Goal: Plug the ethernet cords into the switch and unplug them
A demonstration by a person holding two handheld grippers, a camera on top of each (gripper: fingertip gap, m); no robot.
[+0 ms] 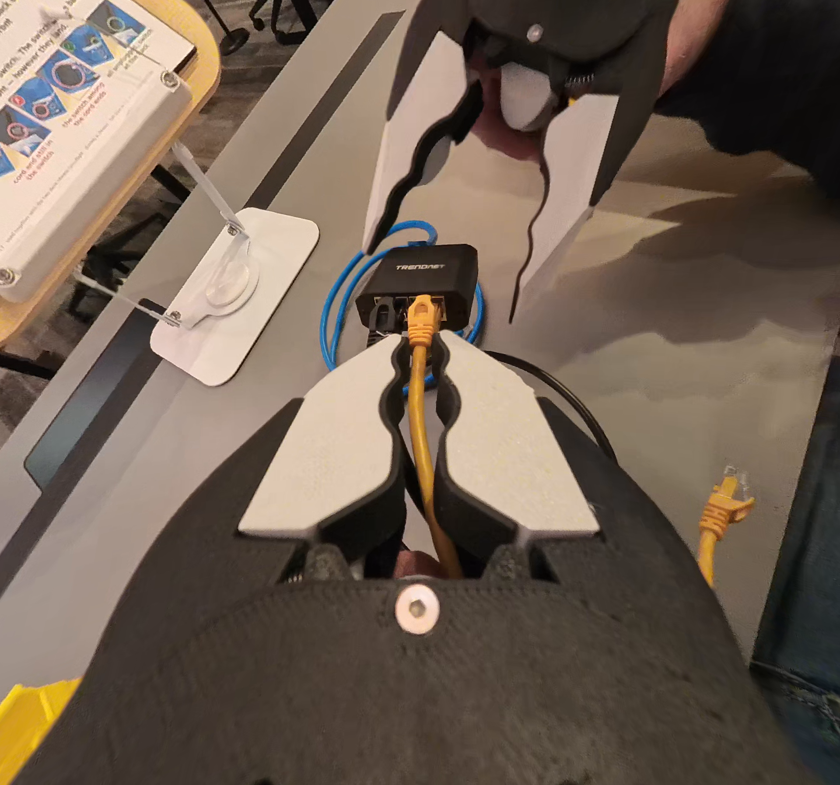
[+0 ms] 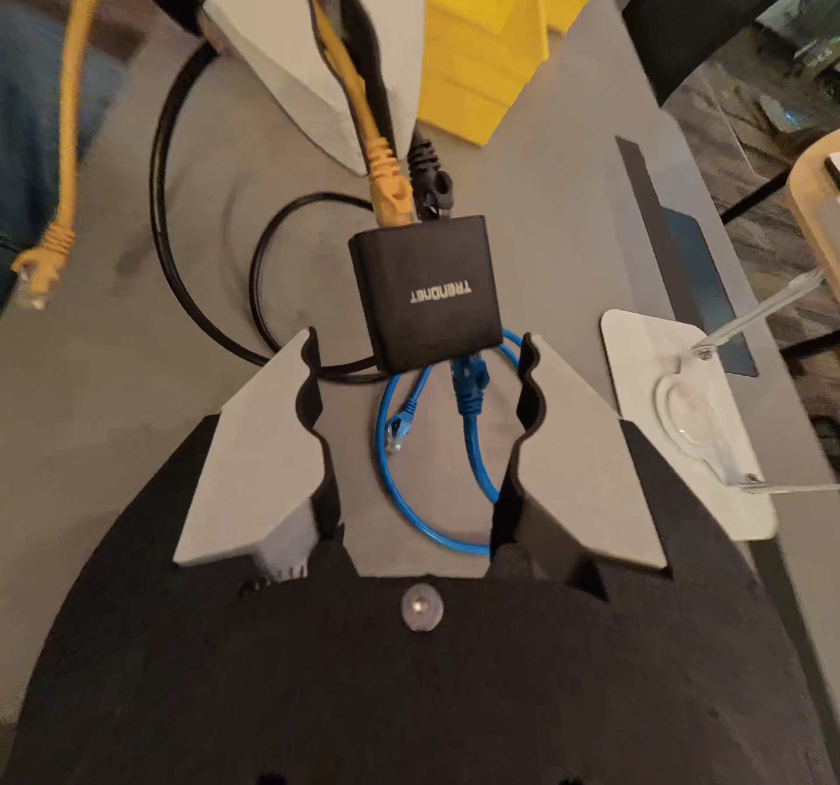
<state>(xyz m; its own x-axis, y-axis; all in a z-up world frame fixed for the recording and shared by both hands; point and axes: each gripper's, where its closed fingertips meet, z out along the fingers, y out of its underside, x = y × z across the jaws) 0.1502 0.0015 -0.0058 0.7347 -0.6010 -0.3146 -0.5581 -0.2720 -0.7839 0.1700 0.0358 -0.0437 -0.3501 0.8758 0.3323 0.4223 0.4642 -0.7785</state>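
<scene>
The left gripper (image 1: 420, 345) is clamped on the yellow cord (image 1: 420, 422) just behind its plug, seated in the switch (image 1: 425, 279) on the table (image 1: 682, 354). The right gripper (image 2: 418, 340) hovers with fingers apart. The switch looks light; brace it. The cord is limp, so grip at the stiff boot.

The left claw (image 1: 420, 345) hides most of the yellow cord (image 1: 420, 436), which runs back between its fingers and goes out of sight under the claw's black body. The switch (image 1: 420, 276) covers part of the blue cord (image 1: 336, 304) looped around it, and its ports are too small and dark to count. The black plug (image 1: 384, 315) sits in shadow, so how deep it goes is hard to tell. The top edge cuts off the right claw (image 1: 450, 263) and the hand holding it. In the right wrist view the loose yellow plug (image 2: 38, 267) is blurred, and the yellow bin (image 2: 491, 36) is cut off at the top. The sign (image 1: 82, 95) runs off the left edge.
</scene>
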